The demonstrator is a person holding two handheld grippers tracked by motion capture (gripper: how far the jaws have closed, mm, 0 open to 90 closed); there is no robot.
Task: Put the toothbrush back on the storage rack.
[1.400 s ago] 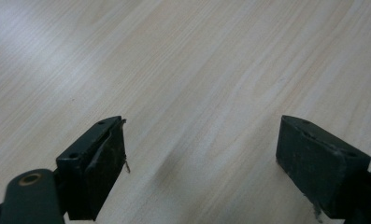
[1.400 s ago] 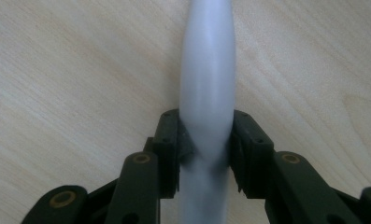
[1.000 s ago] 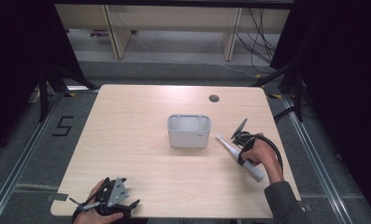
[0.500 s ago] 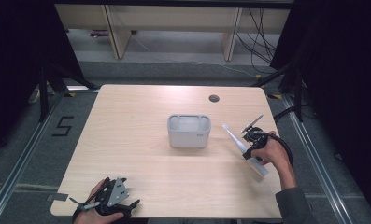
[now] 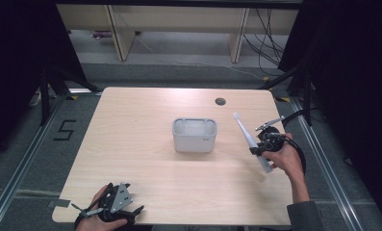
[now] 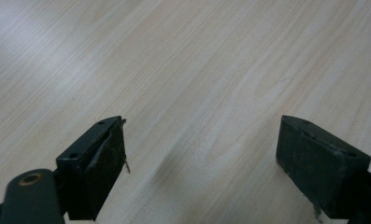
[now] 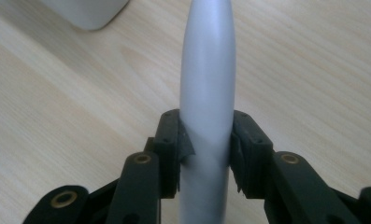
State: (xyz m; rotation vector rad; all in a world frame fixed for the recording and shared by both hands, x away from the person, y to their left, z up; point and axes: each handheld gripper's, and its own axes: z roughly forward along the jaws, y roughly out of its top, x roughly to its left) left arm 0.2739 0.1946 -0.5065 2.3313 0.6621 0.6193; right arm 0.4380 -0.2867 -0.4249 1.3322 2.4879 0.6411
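Toothbrush holder (image 5: 194, 135) sits mid-table (image 5: 131, 125) while the right gripper (image 5: 261, 148), near the right edge, clamps the white toothbrush (image 5: 248, 139), seemingly carrying it holderward for upright insertion; left gripper (image 5: 112, 208) idles wide at the near edge.

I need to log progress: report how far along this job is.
Done: the right tool is shut on the long white plastic toothbrush-like stick and holds it off the light wooden table. In hand: it hangs right of the grey rectangular holder. Left, probably: placing it in the holder. The left tool sits open at the near edge.
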